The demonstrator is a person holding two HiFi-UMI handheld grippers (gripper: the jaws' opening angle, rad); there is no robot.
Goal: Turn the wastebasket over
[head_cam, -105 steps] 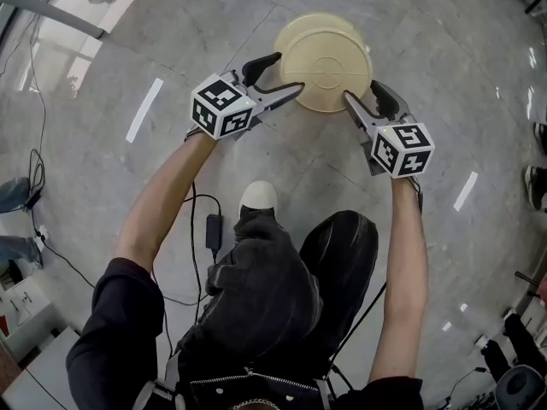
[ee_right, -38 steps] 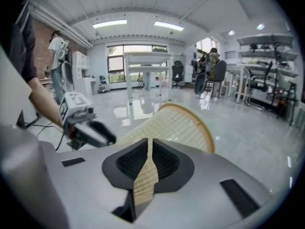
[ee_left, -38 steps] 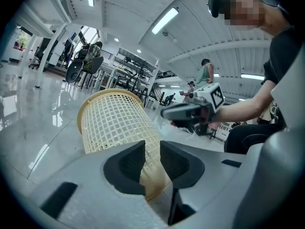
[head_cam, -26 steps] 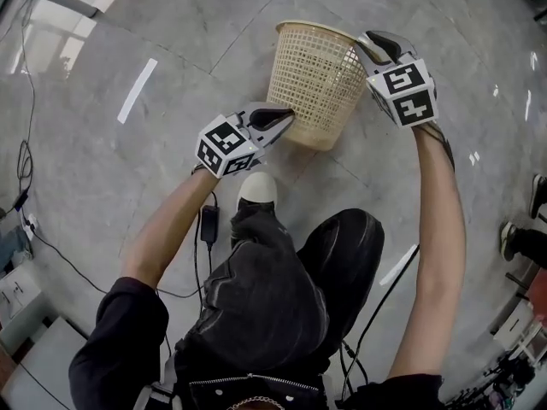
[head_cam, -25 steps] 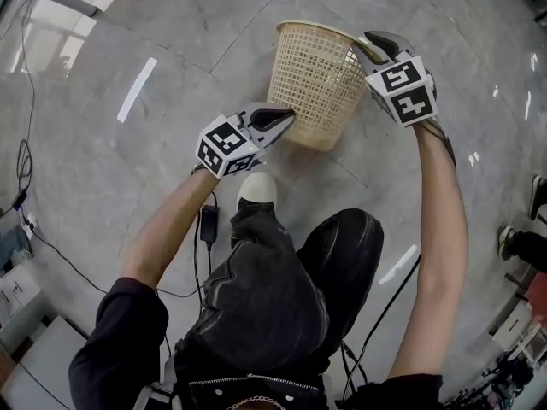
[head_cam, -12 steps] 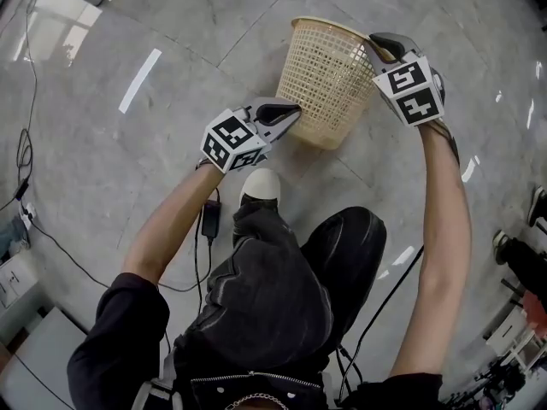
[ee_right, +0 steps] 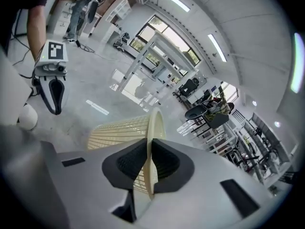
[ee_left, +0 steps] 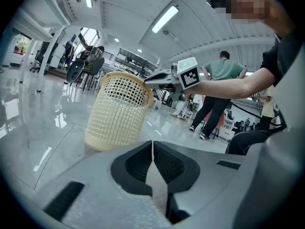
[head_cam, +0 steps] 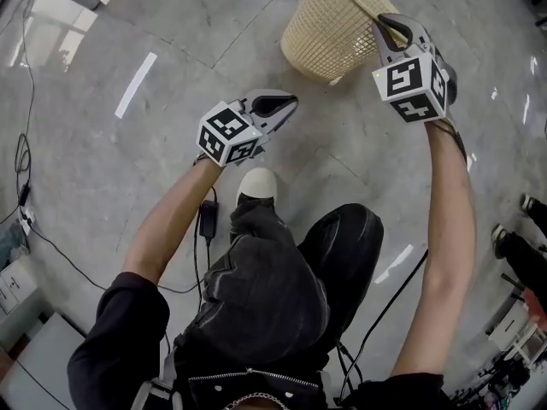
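The left gripper (head_cam: 287,102), grey plastic with a black-and-white marker cube (head_cam: 226,132), has its jaws pressed together on nothing. Ahead of it and to its right is the wastebasket (head_cam: 329,28), a round, tapered cream plastic lattice, tilted with its base toward the left gripper and its mouth upward. The right gripper (head_cam: 389,26), whose jaws have just been closing, pinches its rim.

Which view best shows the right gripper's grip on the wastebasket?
Right gripper view: the right gripper, its jaws just closed, pinches the wastebasket rim. The head view shows the gripper's body over that rim; the left gripper view shows it small.
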